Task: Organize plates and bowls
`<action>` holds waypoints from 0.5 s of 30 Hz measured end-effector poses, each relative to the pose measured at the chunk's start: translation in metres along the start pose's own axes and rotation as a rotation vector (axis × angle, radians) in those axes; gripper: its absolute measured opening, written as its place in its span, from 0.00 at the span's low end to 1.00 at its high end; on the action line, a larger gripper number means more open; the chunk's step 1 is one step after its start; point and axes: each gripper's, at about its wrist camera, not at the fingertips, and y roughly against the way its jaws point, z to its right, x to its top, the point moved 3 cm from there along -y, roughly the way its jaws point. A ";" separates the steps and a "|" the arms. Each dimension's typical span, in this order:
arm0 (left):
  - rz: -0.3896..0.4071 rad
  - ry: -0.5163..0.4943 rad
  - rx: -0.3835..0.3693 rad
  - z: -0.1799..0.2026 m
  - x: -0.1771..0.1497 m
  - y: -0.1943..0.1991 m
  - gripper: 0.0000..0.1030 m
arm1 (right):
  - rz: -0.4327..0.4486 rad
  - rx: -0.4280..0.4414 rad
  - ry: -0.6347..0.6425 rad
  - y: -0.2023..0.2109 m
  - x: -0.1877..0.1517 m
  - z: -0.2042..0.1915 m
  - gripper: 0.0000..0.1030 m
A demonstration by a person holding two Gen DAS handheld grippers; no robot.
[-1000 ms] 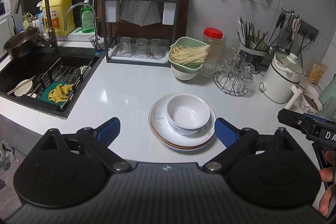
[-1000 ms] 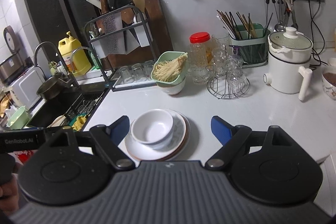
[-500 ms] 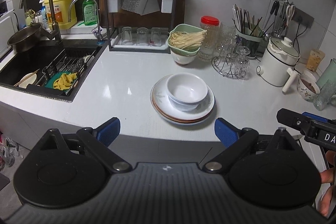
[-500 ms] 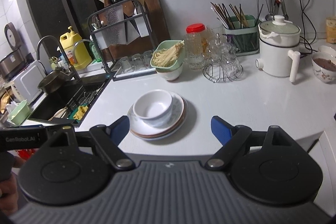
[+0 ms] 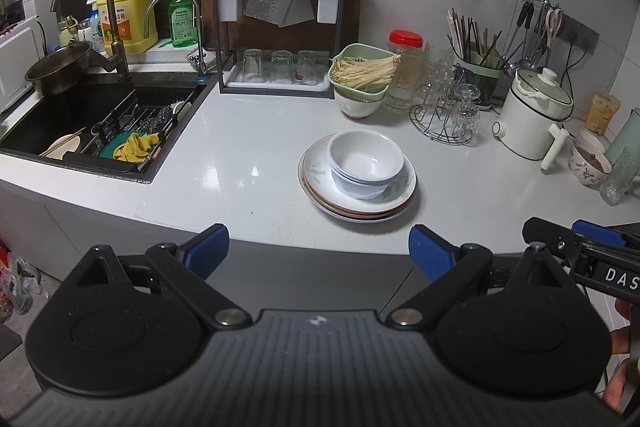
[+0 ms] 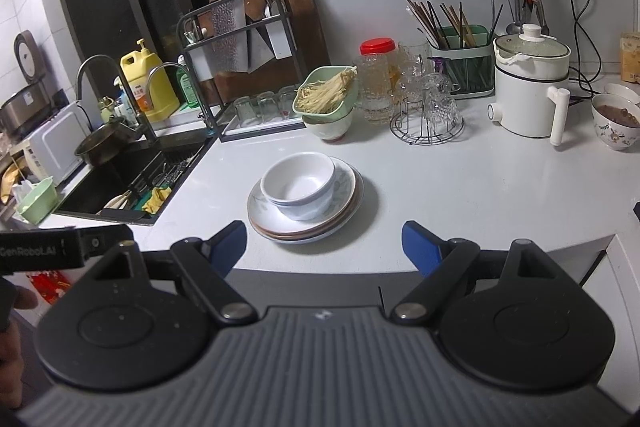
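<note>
— Both sets of jaws stand wide apart with nothing between them: our left gripper [image 5: 318, 247] and our right gripper [image 6: 324, 241] hang off the front edge of the countertop [image 5: 248, 155], clear of everything.

— And the crockery?

— Nested white bowls [image 5: 365, 163] sit on the stack of plates [image 5: 360, 205], which lies at about one o'clock from our left gripper and eleven o'clock from our right. Nothing stands just beside the stack.

— So what do we judge the step to be?

— We take it the pile looks sorted, bowls on plates, so either we are done or we shift the whole stack. If we shift it, we come in low from both sides, at nine and three o'clock of the rim, and pinch the bottom plate, not the bowls.

— Risks?

— Glazed plates likely slide; we keep them level. We also stay clear of the glass rack [image 5: 446, 119] at twelve o'clock.
</note>
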 end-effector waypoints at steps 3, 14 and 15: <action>-0.001 0.005 -0.005 0.000 -0.002 0.001 0.95 | 0.000 -0.009 -0.002 0.000 -0.004 0.002 0.83; -0.008 0.003 -0.004 0.011 -0.006 0.007 0.96 | -0.002 -0.004 -0.007 0.000 -0.008 0.010 0.83; -0.007 0.006 -0.005 0.011 -0.006 0.007 0.96 | -0.003 -0.008 -0.006 -0.001 -0.008 0.010 0.83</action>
